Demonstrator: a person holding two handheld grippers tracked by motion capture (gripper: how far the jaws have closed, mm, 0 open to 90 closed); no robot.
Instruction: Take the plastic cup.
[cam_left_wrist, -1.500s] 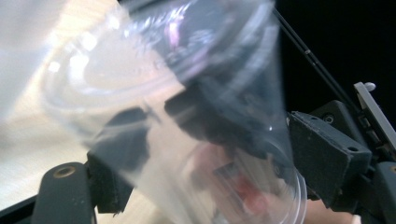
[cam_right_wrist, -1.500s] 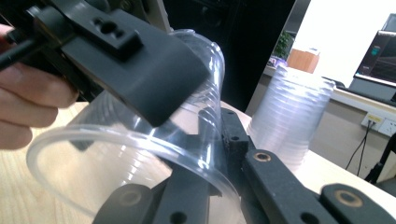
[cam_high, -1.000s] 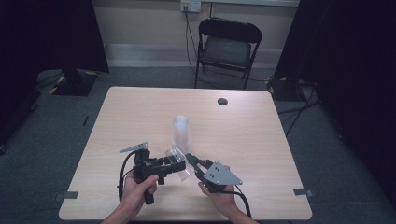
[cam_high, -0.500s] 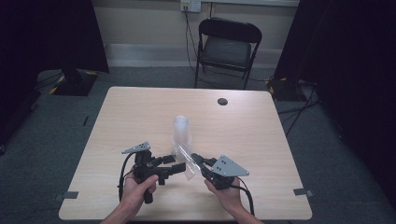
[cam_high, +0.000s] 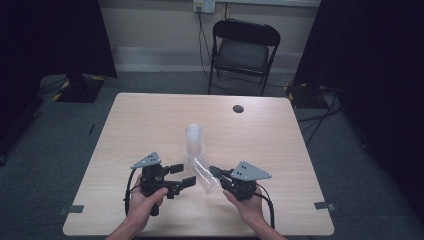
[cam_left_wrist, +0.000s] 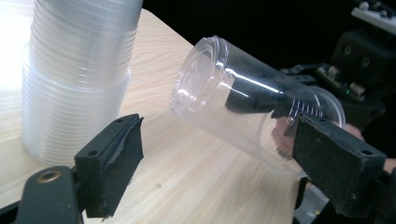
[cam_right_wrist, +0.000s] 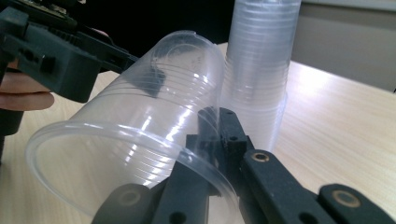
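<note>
Tabletop (cam_high: 150, 120), cup (cam_right_wrist: 140, 140) rim cropped

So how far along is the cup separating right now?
Done: one clear cup is off the stack and tilted on its side. In hand: the right hand-held gripper is shut on that cup's rim, while the left hand-held gripper stands open beside it. Left: setting the cup down, and the stack still has many cups.

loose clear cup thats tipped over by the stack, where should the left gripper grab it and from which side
Probably the closed base end. The cup lies tilted, its base pointing at the left gripper, while the right gripper is shut on its wide rim. The left jaws stand open beside it, so come in from the base side, away from the cup stack, pads across the narrow wall.
</note>
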